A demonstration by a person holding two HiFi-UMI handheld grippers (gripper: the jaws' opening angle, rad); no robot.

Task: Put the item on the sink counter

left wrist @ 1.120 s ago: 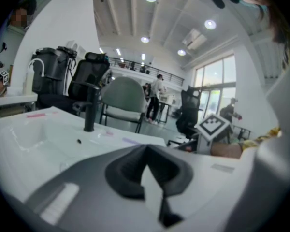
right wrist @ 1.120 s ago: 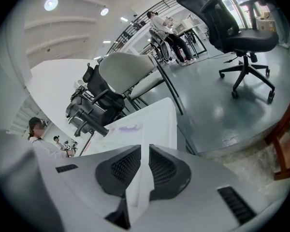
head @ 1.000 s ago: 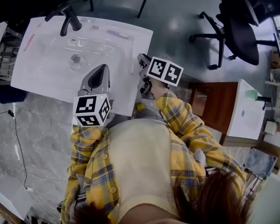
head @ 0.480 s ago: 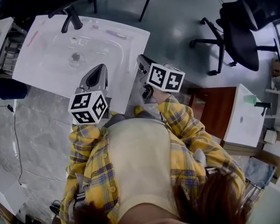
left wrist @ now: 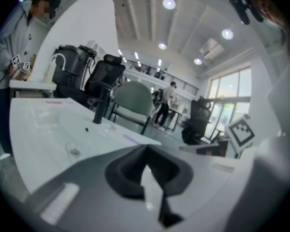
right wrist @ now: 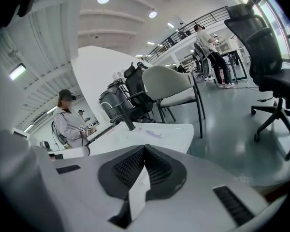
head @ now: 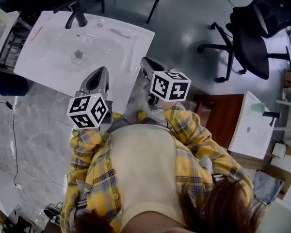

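The white sink counter (head: 131, 47) stands at the upper left, with a black faucet (head: 76, 17) at its far side and a drain (head: 77, 56) in the basin. A thin purple item (head: 121, 33) lies on the far rim, and a pink one (head: 36, 33) lies on the left rim. My left gripper (head: 104, 70) hangs over the counter's near edge, shut and empty. Beside the counter's right corner, my right gripper (head: 144, 60) is also shut, holding nothing. The left gripper view shows closed jaws (left wrist: 146, 148) facing the faucet (left wrist: 102, 108). The right gripper view shows closed jaws (right wrist: 145, 148) and the counter (right wrist: 169, 129) beyond.
Black office chairs (head: 250, 38) stand at the right and behind the sink. A brown cabinet (head: 220, 115) with a white-topped unit (head: 250, 125) sits at the right. A shelf (head: 2, 38) adjoins the counter's left. A person (left wrist: 9, 57) stands left of the counter.
Both grippers have drawn back a little from the sink toward the person's body. Both stay shut and empty.
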